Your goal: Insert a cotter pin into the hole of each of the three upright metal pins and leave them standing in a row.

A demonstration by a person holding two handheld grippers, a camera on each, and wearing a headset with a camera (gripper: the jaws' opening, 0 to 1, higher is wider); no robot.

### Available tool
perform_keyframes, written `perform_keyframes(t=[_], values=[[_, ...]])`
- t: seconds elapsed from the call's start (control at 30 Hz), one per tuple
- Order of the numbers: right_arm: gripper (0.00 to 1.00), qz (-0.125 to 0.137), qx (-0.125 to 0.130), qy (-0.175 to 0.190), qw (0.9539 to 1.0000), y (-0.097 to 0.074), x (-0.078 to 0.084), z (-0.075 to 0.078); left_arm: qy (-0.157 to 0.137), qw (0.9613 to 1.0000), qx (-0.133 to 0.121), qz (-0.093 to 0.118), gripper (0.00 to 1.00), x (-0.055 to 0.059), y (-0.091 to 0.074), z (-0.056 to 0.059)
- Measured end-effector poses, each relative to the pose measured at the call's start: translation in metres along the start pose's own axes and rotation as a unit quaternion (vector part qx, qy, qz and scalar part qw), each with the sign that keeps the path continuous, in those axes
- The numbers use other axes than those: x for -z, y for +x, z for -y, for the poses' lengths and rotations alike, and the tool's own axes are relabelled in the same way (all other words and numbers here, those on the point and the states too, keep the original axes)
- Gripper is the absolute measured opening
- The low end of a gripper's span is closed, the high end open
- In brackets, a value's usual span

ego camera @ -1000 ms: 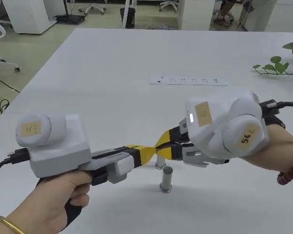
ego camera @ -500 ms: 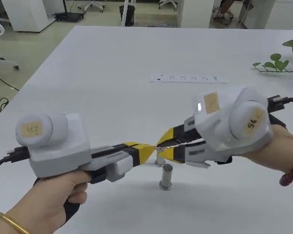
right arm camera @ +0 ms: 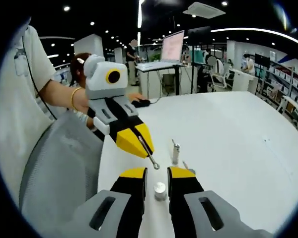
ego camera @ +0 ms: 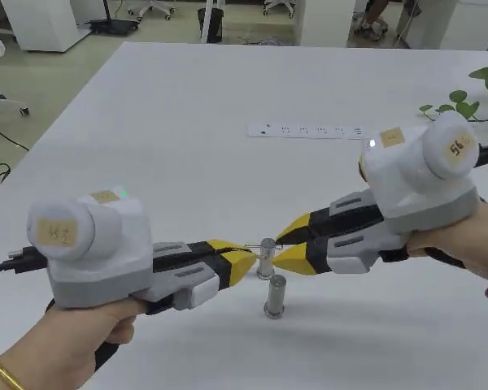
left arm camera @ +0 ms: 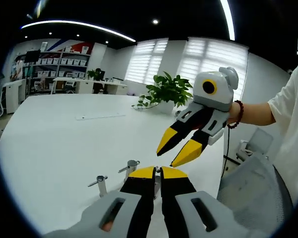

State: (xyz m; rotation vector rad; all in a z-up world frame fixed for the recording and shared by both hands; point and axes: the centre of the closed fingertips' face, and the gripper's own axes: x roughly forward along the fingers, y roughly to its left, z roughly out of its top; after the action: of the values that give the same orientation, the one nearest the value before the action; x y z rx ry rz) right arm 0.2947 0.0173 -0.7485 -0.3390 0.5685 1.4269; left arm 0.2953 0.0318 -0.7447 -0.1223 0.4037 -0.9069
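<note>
My left gripper (ego camera: 242, 260) is shut on a thin cotter pin (ego camera: 256, 244) that points at the top of an upright metal pin (ego camera: 266, 258). A second metal pin (ego camera: 275, 296) stands nearer me. My right gripper (ego camera: 281, 245) is open just right of the far pin, apart from the cotter pin. In the left gripper view, my left jaws (left arm camera: 157, 172) pinch the wire, and two metal pins (left arm camera: 101, 183) (left arm camera: 131, 166) stand to the left with cross pieces through them. In the right gripper view, the cotter pin (right arm camera: 148, 151) sticks out of the left gripper, and a metal pin (right arm camera: 160, 189) sits between my open right jaws (right arm camera: 157, 171).
The white table (ego camera: 187, 146) is bare around the pins. A white power strip (ego camera: 309, 130) lies further back. A green plant (ego camera: 464, 106) sits at the table's right edge. Chairs and desks stand beyond the table.
The right gripper has let go of the cotter pin, opened and drawn back to the right. The left gripper still holds the cotter pin, now level beside the far metal pin.
</note>
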Motion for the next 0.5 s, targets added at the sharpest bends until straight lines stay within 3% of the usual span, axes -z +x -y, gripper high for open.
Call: perform_keyframes(t=[0.07, 0.2, 0.37, 0.5], values=[[0.18, 0.002, -0.006, 0.01, 0.9999, 0.0, 0.0, -0.001, 0.011, 0.9999, 0.007, -0.001, 0.01, 0.0, 0.0, 0.002], [0.18, 0.012, -0.047, 0.018, 0.9987, -0.002, -0.001, -0.01, 0.055, 0.9979, 0.033, -0.014, 0.0, 0.002, 0.002, 0.013], [0.18, 0.012, -0.057, 0.017, 0.9982, -0.003, 0.001, -0.013, 0.069, 0.9962, 0.048, -0.021, 0.0, 0.006, 0.003, 0.018], [0.18, -0.009, -0.056, 0.001, 0.9984, 0.0, 0.012, -0.014, 0.069, 0.9959, 0.052, -0.025, 0.0, 0.008, 0.005, 0.02]])
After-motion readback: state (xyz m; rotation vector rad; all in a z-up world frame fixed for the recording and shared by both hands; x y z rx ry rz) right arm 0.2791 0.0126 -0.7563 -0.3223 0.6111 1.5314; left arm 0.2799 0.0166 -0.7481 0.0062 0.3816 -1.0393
